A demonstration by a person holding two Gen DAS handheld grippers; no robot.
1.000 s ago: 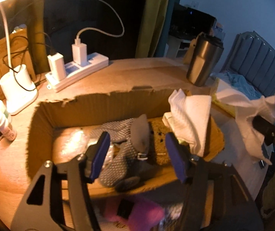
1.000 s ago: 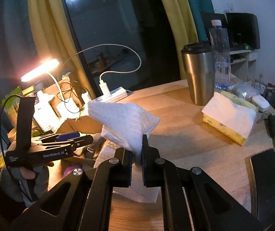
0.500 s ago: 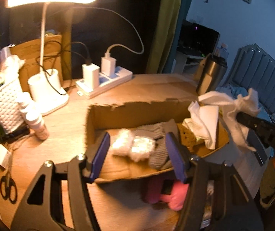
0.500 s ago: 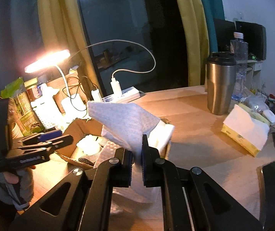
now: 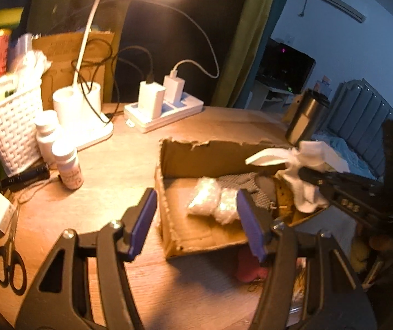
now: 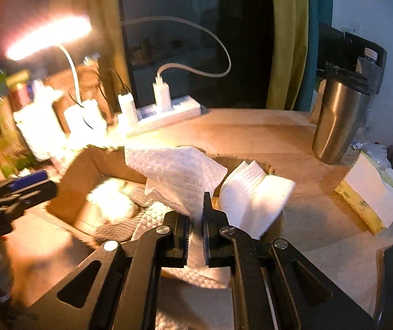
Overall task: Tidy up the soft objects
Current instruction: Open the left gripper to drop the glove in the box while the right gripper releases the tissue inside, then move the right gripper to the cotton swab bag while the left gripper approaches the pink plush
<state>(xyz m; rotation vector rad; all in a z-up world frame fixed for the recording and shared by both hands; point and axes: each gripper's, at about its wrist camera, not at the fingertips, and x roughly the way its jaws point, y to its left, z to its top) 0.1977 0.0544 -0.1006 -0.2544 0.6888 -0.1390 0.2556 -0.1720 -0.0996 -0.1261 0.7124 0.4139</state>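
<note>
Now carrying a white cloth [image 6: 180,176] pinched between pressed-together right gripper [image 6: 195,220] jaws, just over the cardboard box [image 6: 81,170] ahead. Best lowering well inside before letting go. Left gripper [image 5: 196,220] jaws spread, empty, near the box's front edge.

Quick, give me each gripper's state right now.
Left gripper: open, holding nothing.
Right gripper: shut on the white cloth, over the cardboard box.

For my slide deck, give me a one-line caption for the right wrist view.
Right gripper shut on a white cloth above the cardboard box of soft things.
</note>
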